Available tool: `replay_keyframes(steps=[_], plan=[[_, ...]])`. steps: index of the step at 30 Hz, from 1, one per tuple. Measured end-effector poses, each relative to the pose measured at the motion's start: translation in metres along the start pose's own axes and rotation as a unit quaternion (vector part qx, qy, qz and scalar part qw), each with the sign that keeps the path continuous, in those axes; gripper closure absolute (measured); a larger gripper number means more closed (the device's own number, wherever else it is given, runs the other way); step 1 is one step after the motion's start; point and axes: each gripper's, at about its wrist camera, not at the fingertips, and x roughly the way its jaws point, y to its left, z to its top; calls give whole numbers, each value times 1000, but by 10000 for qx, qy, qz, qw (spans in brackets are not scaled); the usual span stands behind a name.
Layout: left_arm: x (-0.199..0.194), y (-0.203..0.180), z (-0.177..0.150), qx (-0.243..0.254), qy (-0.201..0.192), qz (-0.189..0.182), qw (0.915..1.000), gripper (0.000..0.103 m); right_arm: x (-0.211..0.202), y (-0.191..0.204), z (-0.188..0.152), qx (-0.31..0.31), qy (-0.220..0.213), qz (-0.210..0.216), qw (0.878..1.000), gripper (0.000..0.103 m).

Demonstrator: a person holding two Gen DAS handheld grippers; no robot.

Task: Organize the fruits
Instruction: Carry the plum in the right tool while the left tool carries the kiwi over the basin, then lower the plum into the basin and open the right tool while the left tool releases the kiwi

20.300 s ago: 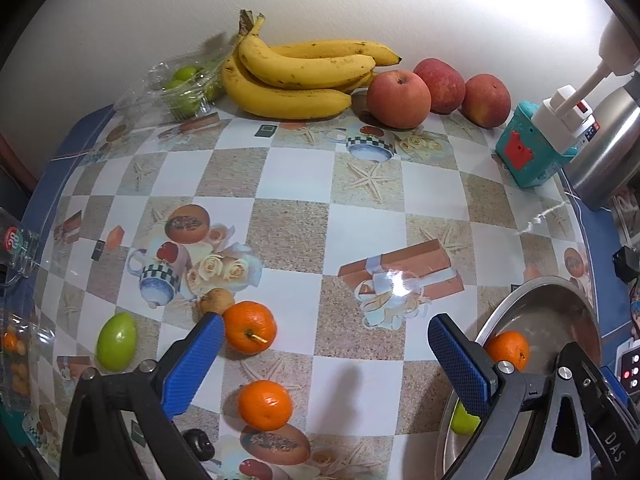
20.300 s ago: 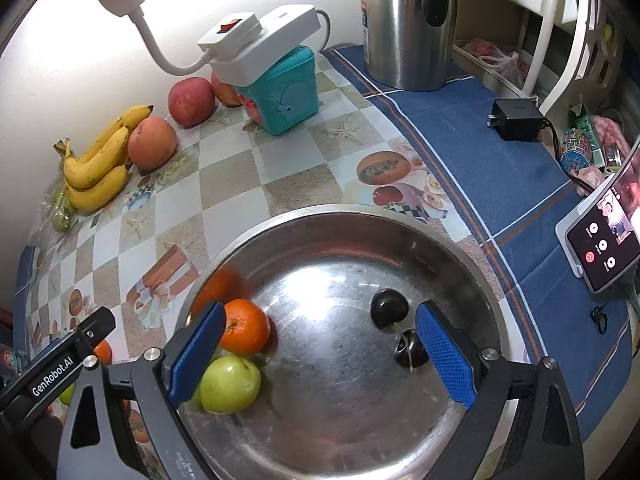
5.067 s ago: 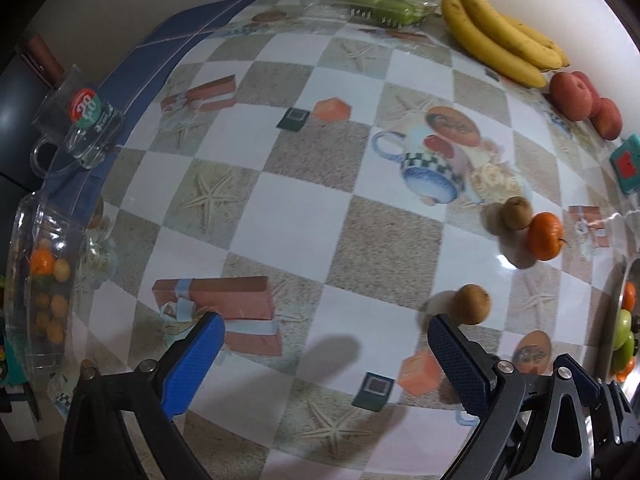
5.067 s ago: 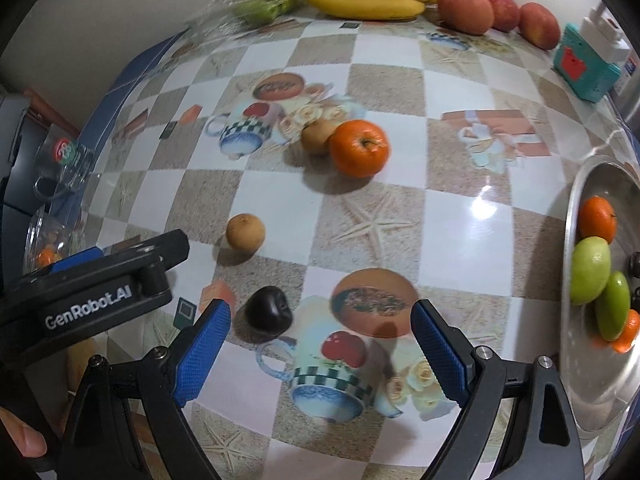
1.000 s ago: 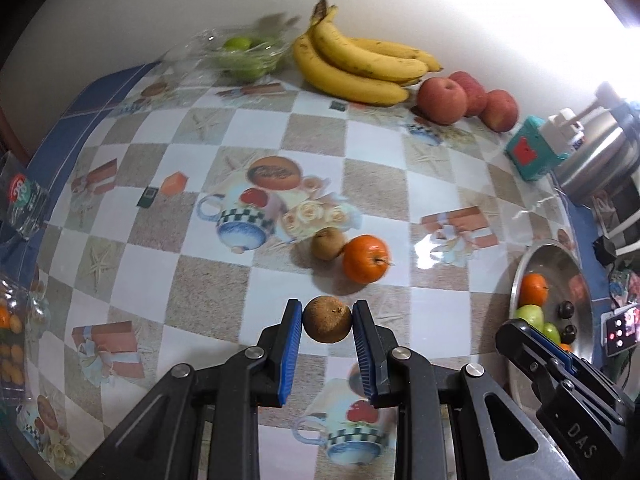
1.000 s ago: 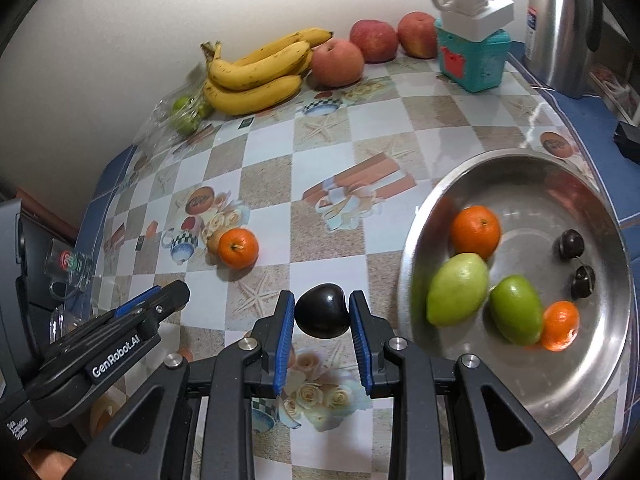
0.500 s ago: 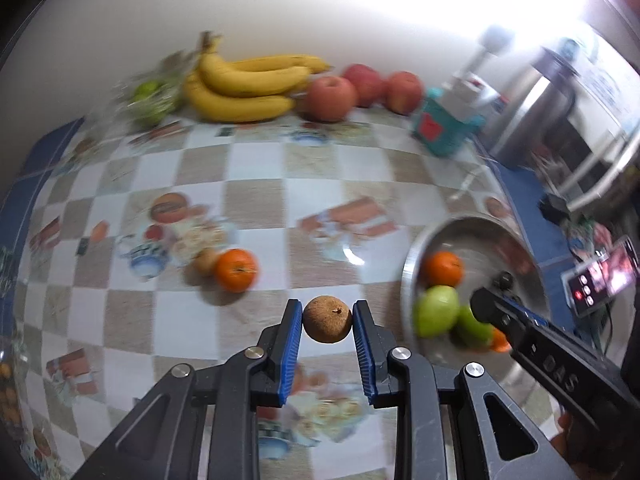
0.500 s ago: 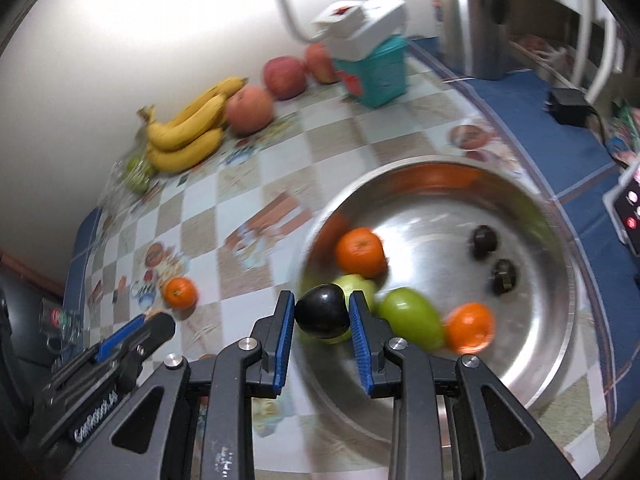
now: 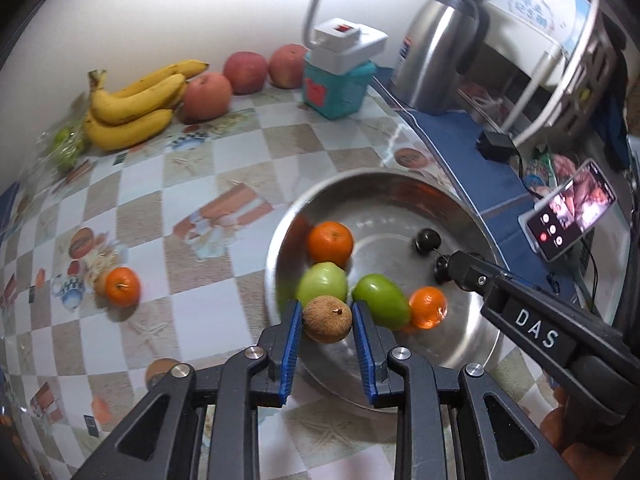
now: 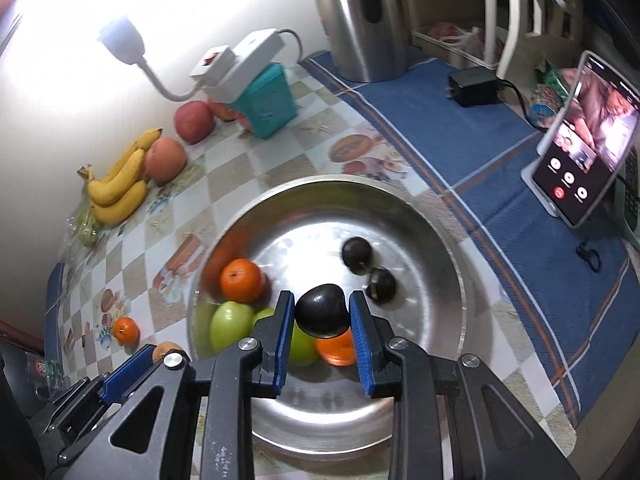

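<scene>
Both grippers, left (image 9: 327, 320) pinching its brown fruit (image 9: 327, 319), right (image 10: 320, 316) its dark fruit (image 10: 321, 316), have swung over your bowl (image 10: 448, 224); release next, toward 12 o'clock.

The wide round metal bowl (image 10: 448, 280) is polished steel w/ a glossy, mirror-like inside. The brown round fruit (image 9: 327, 319) has a rough, matt skin; the black round fruit (image 10: 321, 315) is smooth & shiny. The desk (image 9: 192, 160) wears a glossy checkered plastic cover. The tall steel kettle (image 10: 360, 20) looks brushed.
</scene>
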Motion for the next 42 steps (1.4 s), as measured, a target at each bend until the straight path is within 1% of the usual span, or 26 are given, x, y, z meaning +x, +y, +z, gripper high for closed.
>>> replay_keyframes(steps=[6,11,17,29,42], plan=[[16,-10,-4,125,150,12,9998,75,2,-17,-1,117,76,-239,9996,74],[28,-15,-7,195,323,64,9993,75,16,-28,-5,174,330,-359,9987,74],[40,-19,-12,269,509,132,9983,75,24,-36,-8,243,458,-575,9970,74],[55,-26,-16,365,728,214,9964,75,43,-41,-14,290,725,-705,9944,74],[61,-26,-16,318,804,170,9961,75,47,-44,-17,319,781,-760,9935,74]])
